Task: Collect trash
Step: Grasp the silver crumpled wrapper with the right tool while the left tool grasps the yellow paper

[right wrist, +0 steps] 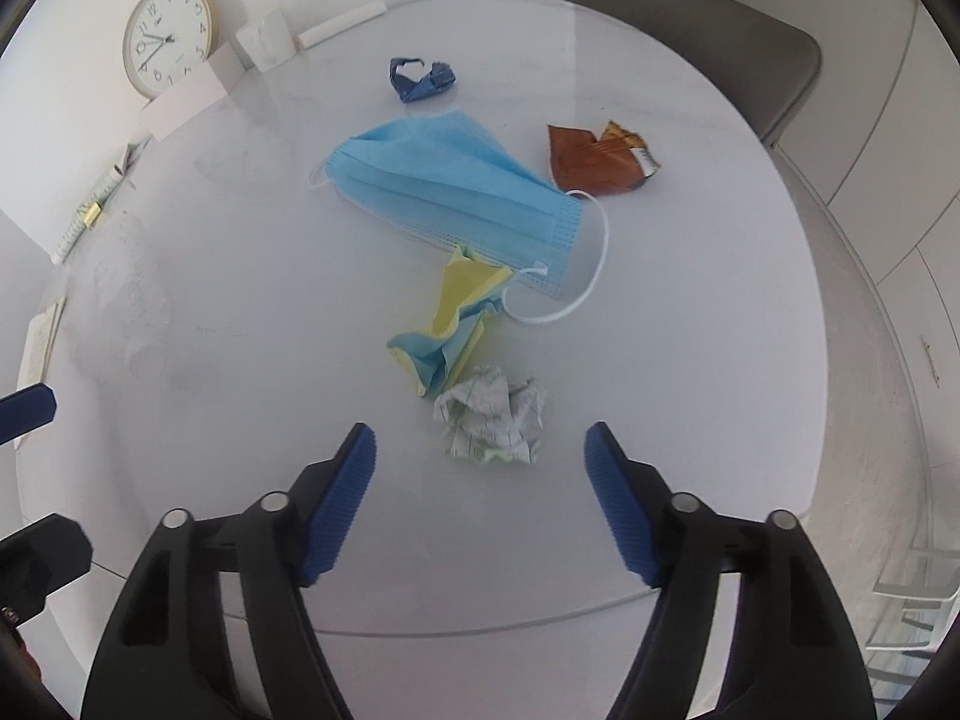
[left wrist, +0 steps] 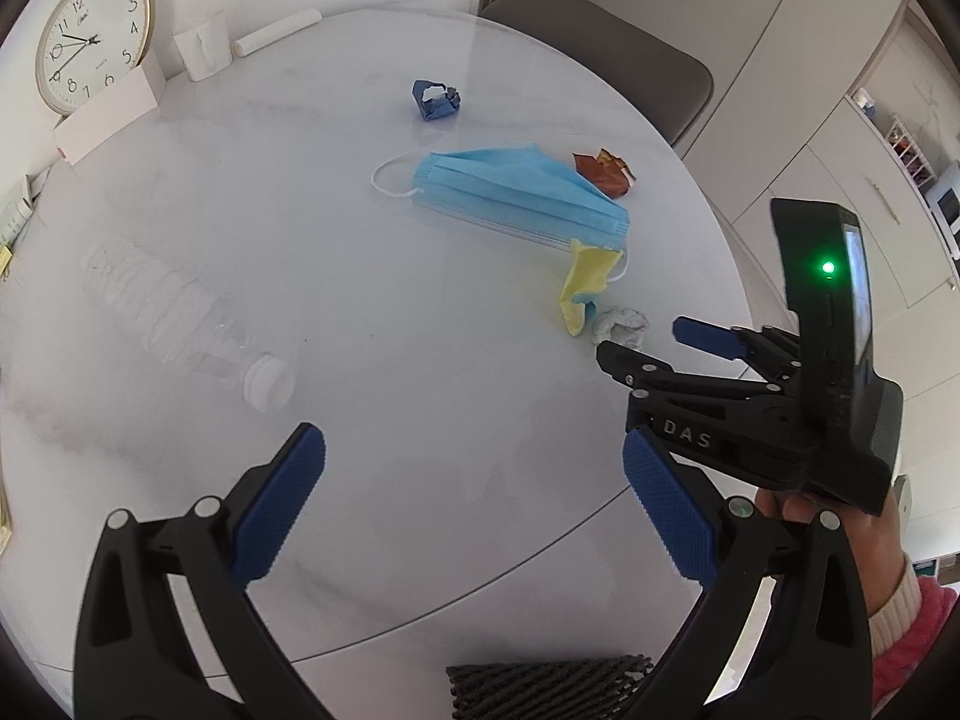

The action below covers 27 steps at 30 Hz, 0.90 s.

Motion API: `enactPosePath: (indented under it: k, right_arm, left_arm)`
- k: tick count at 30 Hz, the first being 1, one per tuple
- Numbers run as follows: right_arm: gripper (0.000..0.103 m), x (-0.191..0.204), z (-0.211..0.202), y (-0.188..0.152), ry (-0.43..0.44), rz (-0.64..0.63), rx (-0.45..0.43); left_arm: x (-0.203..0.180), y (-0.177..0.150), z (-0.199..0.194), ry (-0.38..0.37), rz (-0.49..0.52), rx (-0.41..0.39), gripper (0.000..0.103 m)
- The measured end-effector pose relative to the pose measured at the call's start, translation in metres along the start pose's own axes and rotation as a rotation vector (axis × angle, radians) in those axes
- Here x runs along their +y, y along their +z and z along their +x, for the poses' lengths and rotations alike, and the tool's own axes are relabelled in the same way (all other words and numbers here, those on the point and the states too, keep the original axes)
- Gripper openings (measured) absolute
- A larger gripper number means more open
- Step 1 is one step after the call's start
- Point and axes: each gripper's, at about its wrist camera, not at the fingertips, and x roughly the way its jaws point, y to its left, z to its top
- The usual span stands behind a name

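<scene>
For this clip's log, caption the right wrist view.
Open right gripper hovers before crumpled paper, mask and wrappers beyond.

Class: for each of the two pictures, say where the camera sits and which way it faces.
Left wrist: on the left gripper, facing forward over the table toward the plastic bottle; the right gripper and hand show.
Right wrist: on the right gripper, facing the crumpled paper; its own fingers show.
Both share the face mask and clock.
</scene>
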Motion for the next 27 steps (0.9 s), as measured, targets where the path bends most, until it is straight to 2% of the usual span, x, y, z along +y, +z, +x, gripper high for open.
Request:
enactPosePath:
  k: [2,6,13,27]
  right_arm:
    - [0.062,0.001,0.008,0.003,-0.006,-0.017,0.018]
    - [0.042,0.003,0.017,0.003,-0.009,-0.041,0.045]
    - [0.031,-0.008,0.01,-0.005,0.01,-0.025,0.05]
    - [0.031,-0.055,-0.04,-0.024,-0.012,0.071,0.006]
  left_arm:
    - [0.003,0.003,0.004,-0.001,-0.011,0.006,0.095]
    - [0.006,0.008,0.012,-0.004,-0.03,0.018,0.095]
    - [0.001,0.016,0.025,-0.006,-0.017,0.021,0.095]
    - [-0.062,0.067,0.094,-0.102,0.104,0.064,0.094]
